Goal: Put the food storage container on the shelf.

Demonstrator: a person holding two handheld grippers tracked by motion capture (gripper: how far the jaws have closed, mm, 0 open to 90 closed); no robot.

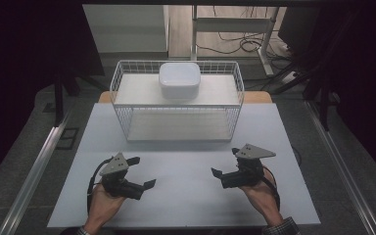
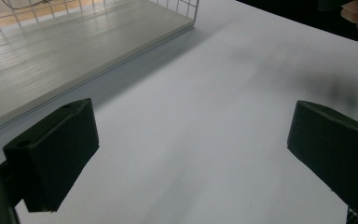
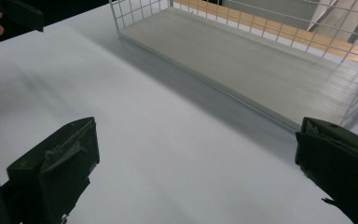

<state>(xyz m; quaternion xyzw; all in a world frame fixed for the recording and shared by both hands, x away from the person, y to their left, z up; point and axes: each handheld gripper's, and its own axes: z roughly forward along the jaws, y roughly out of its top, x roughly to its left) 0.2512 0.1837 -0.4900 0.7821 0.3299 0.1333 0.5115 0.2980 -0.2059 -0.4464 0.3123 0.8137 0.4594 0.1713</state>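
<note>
White table (image 1: 186,205) runs from the near edge to the far side, with dark floor to its left and right. At its far middle stands a white wire rack (image 1: 176,100), open toward the near side, with two pale shelves. White lidded container (image 1: 179,80) sits on the top shelf, centred, well apart from both grippers. Lower shelf shows as a pale board in the left gripper view (image 2: 70,46) and the right gripper view (image 3: 256,60).

Left gripper (image 1: 143,172) held at near left, just above the tabletop, jaws wide apart, nothing between them. Right gripper (image 1: 226,161) at near right, jaws likewise wide apart and empty. Both point inward and toward the rack.
</note>
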